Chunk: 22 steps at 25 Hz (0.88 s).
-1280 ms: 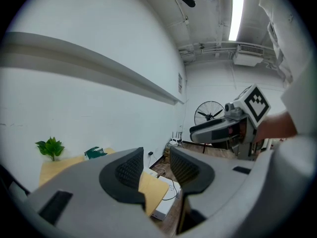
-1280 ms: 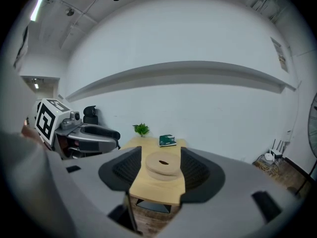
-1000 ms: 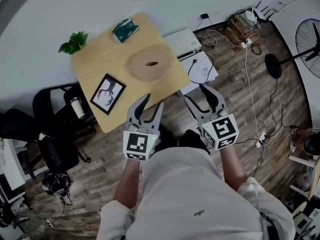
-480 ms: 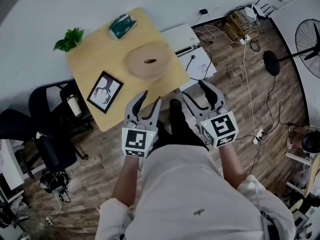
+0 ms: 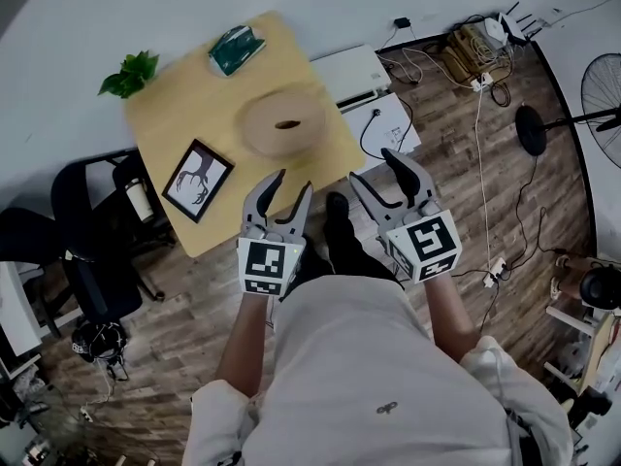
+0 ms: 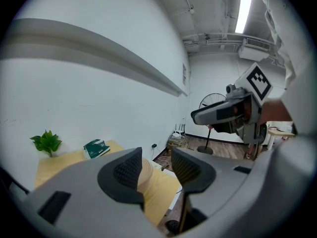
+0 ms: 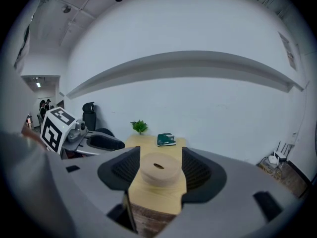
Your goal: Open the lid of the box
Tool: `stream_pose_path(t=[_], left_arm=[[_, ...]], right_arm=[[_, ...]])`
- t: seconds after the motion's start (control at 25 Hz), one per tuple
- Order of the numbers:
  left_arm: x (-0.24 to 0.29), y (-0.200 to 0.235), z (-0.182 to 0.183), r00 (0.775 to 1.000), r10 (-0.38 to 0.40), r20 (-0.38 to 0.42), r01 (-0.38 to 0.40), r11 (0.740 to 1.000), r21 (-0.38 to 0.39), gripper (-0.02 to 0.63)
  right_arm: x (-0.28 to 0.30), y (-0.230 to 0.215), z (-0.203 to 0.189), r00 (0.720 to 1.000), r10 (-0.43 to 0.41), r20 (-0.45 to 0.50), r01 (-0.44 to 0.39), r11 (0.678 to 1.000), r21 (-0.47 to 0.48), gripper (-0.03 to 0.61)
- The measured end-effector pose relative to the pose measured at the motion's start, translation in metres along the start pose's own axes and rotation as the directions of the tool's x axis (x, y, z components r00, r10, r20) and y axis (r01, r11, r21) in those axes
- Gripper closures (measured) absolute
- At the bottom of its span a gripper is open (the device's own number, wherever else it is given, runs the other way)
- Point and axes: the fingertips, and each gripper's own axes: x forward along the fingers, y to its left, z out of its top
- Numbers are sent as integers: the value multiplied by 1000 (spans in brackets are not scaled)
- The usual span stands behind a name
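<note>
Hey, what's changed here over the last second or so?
A foot has stepped forward toward the table. The left tool is opening its jaws, nothing between them. The right tool stays open and empty; the round box and picture frame lie untouched.

Brightness: we get bright, even indoor light in all three views.
Source: ceiling strip light, blown out at the top right of the left gripper view.
Shadows: soft ones, just mild shading under the wall ledge.
Blur: the table in the head view looks a bit smeared to us.
Focus: the closest stuff at the bottom of both gripper views goes soft.
Distortion: heavy fisheye, black corners, and the ledge bends into an arc.
</note>
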Motion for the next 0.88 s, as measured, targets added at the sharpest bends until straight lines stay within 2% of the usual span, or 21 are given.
stream_pose_path(t=[0.4,0.88], left_arm=[[53,11,-19,996,40,-80,-40,999,-3,445],[108,22,-60,978,84,-191,-79,996,35,434]], right_arm=[[32,-33,-2,997,72,-33,-73,997,-10,328],[64,-62,-17,985,147,-94,-150,988,-22,328]])
